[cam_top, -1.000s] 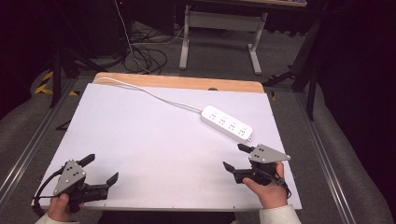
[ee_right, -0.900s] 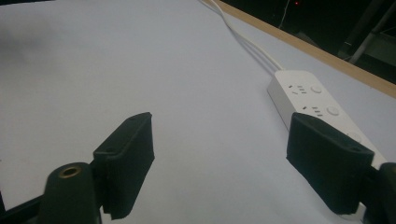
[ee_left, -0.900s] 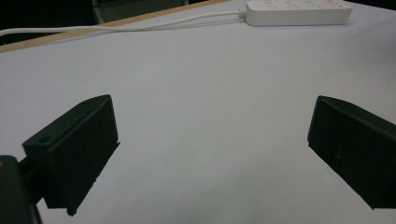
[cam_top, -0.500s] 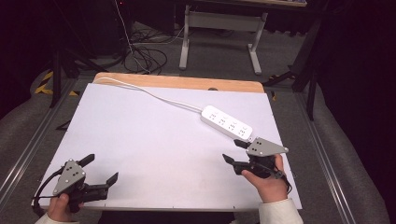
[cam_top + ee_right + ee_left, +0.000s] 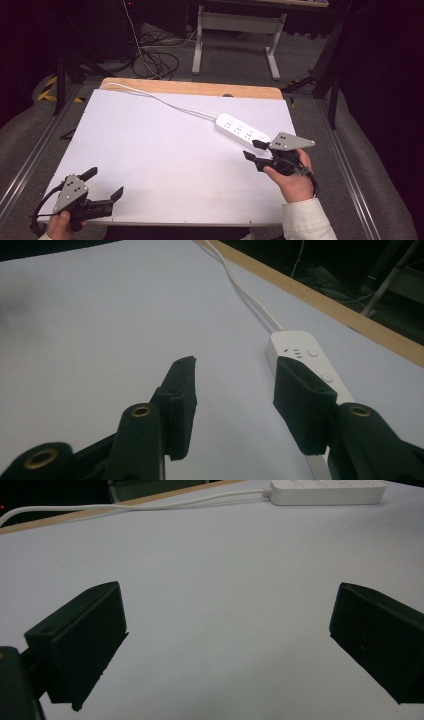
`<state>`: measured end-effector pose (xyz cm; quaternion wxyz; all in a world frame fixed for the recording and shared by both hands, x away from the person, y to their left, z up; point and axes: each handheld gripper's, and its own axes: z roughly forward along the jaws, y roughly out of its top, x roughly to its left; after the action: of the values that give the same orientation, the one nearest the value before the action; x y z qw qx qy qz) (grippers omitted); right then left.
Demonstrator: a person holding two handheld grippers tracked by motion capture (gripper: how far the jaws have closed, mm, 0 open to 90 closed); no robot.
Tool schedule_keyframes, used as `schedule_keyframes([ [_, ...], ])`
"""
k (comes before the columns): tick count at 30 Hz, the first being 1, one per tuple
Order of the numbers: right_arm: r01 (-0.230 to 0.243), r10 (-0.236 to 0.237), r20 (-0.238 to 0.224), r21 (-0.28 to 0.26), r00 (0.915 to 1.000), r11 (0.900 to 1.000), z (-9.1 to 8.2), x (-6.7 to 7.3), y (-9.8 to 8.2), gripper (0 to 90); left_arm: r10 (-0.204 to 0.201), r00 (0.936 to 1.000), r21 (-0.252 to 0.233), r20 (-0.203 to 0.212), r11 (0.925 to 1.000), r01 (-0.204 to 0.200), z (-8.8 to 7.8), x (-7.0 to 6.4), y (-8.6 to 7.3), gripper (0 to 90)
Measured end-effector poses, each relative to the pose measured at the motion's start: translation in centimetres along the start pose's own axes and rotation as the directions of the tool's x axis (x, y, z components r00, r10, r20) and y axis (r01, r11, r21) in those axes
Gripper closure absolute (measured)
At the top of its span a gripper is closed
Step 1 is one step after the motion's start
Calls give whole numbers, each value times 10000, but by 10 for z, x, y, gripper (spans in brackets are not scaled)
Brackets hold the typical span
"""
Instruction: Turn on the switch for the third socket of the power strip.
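We see the left gripper (image 5: pixel 104 184) at the near left corner of the white table (image 5: pixel 165 150), held in the person's left hand (image 5: pixel 60 225). Its jaws stand wide apart and hold nothing; in the left gripper view only bare table lies between them.

The right gripper (image 5: pixel 253 150) sits toward the right edge of the table, in the person's right hand (image 5: pixel 290 180). Its jaws are parted by a moderate gap, narrower than the left pair's, and grip nothing. In the right gripper view one jaw lies over the near end of the white power strip (image 5: pixel 305 357); we cannot tell whether it touches the strip or hangs just above it. The other jaw is over bare table beside the strip.

The power strip (image 5: pixel 242 131) lies on the far right part of the table, angled, and its white cable (image 5: pixel 165 102) runs to the far left corner, along the wooden edge (image 5: pixel 200 89).

The strip's near end is hidden by the right gripper. The left hand is cut off at the bottom of the high view.
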<state>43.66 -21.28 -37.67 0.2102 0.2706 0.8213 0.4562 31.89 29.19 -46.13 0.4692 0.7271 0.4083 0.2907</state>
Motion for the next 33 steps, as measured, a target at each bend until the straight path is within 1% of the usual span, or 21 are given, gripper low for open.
schedule_keyframes([
  [1,-95,95,-2,64,10000,9999,1,-5,3,533,-11,10000,0,-17,10000,11,0,0,0,22],
  [4,-185,185,65,-3,9998,9998,2,-11,7,554,-4,10000,12,-9,10000,4,1,0,0,22],
  [5,-185,185,65,-3,9998,9998,2,-11,7,554,-4,10000,12,-9,10000,4,1,0,0,22],
  [6,-354,355,135,-79,9993,9993,2,-16,9,559,-5,10000,14,0,10000,5,1,0,0,22],
  [8,-429,432,172,-147,9989,9990,3,-18,10,564,-9,10000,22,-3,10000,9,1,0,0,22],
  [9,-259,264,256,-177,9993,9995,4,-22,14,566,-13,10000,25,-6,10000,13,1,0,0,22],
  [11,105,-103,406,-60,9991,9999,8,-25,18,585,-1,10000,26,-28,10000,1,1,1,0,22],
  [12,105,-103,406,-60,9991,9999,8,-25,18,585,-1,10000,26,-28,10000,1,1,1,0,22],
  [13,305,-312,486,155,9983,9994,12,-27,23,604,-1,10000,25,-22,10000,1,1,1,0,22],
  [17,314,-337,557,419,9979,9986,20,-34,28,620,0,10000,29,-33,10000,0,1,1,0,22],
  [21,54,-100,747,616,9972,9981,24,-45,32,636,46,10000,40,-26,10000,-46,1,2,0,22],
  [22,-77,20,822,694,9966,9976,25,-47,32,651,-8,10000,37,4,10000,8,2,1,0,22],
  [24,-589,490,1062,923,9931,9940,28,-52,33,666,53,10000,91,-32,9999,-53,2,2,0,22],
  [25,-785,698,1016,844,9924,9933,29,-54,33,675,53,10000,91,-32,9999,-53,2,2,0,22],
  [26,-785,698,1016,844,9924,9933,29,-54,33,675,48,10000,87,-22,10000,-48,2,2,0,22],
  [27,-1082,1016,913,711,9906,9916,32,-57,33,690,41,10000,78,-14,10000,-41,2,2,0,22],
  [30,-1050,994,843,643,9915,9924,37,-64,32,703,-9,10000,71,18,10000,9,3,2,0,22],
  [33,-1077,984,1105,814,9890,9908,42,-71,31,724,32,10000,64,6,10000,-32,3,2,0,22],
])
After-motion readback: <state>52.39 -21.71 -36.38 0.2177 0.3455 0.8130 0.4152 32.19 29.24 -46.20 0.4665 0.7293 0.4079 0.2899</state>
